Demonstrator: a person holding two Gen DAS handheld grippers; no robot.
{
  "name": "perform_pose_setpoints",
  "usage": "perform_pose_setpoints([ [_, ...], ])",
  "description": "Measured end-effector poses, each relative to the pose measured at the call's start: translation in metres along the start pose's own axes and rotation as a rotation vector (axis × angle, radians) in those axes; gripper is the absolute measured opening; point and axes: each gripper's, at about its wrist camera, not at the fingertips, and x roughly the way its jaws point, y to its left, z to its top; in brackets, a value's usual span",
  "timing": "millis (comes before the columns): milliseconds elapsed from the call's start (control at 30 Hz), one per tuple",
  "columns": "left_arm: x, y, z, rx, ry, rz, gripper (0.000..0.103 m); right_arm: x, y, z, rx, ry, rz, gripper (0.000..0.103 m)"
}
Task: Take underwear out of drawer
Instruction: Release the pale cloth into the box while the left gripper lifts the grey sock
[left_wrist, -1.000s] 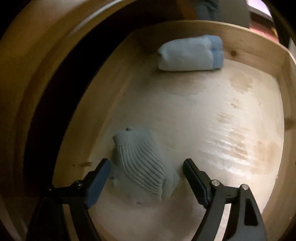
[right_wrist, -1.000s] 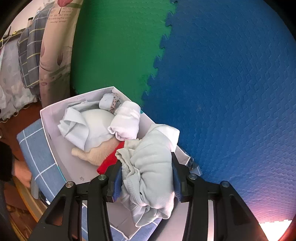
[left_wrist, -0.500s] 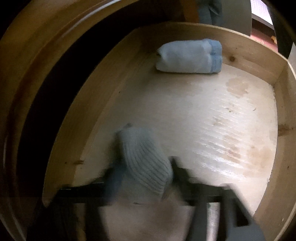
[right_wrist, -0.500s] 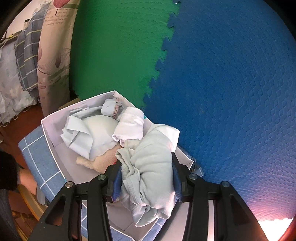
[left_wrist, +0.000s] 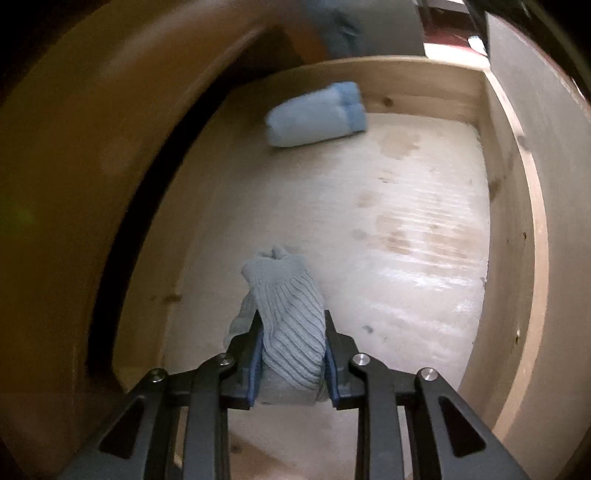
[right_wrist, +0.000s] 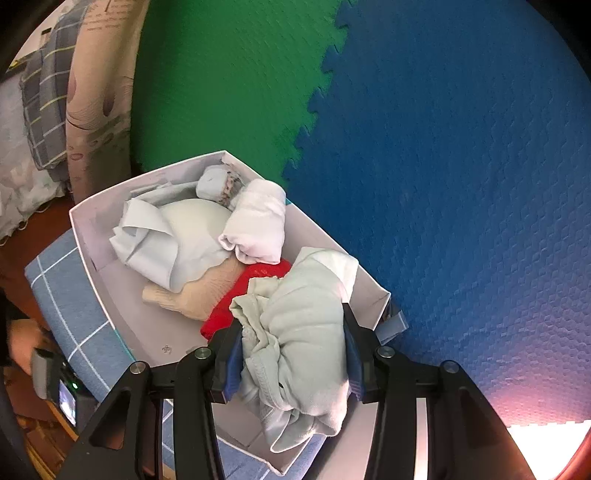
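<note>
The left claw (left_wrist: 291, 354) is clamped tight on a grey ribbed bundle (left_wrist: 286, 314) near the drawer (left_wrist: 509, 229) floor's near-left corner; a blue roll (left_wrist: 317, 114) lies against the far wall. The right claw (right_wrist: 293, 354) grips pale crumpled underwear (right_wrist: 303, 339) over the white box (right_wrist: 92, 236), at its near-right corner.

No words, brands or numbers are showing clearly enough to read. Blurred lines of print are running across the hanging cloth (right_wrist: 98, 74) at upper left of the right gripper's view, and a small mark is sitting on the white box (right_wrist: 167, 348) wall just ahead of its left finger; both are illegible.
</note>
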Motion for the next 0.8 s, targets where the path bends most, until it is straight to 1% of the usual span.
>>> perform_pose_setpoints([
  [100,-0.011,0.004,0.002,-0.030,0.010,0.027,0.027,-0.001,-0.002,0.004,0.026,-0.007,-0.006,0.042],
  [167,-0.028,0.013,0.002,-0.091,-0.010,0.024,0.027,-0.004,-0.006,0.009,0.056,-0.017,0.000,0.042],
  [300,-0.054,0.020,-0.003,-0.155,-0.045,0.048,0.027,-0.009,-0.014,0.022,0.103,-0.020,0.002,0.042],
  [367,-0.065,0.018,-0.007,-0.181,-0.064,0.059,0.027,-0.011,-0.017,0.028,0.116,-0.012,-0.024,0.042],
  [467,-0.082,0.022,-0.003,-0.220,-0.091,0.071,0.027,-0.012,-0.021,0.032,0.163,-0.001,-0.028,0.042],
  [600,-0.094,0.029,-0.006,-0.262,-0.118,0.095,0.027,-0.007,-0.022,0.031,0.211,0.019,-0.032,0.043],
  [800,-0.104,0.033,-0.008,-0.297,-0.142,0.118,0.027,0.011,-0.013,0.024,0.208,0.071,-0.055,0.043],
])
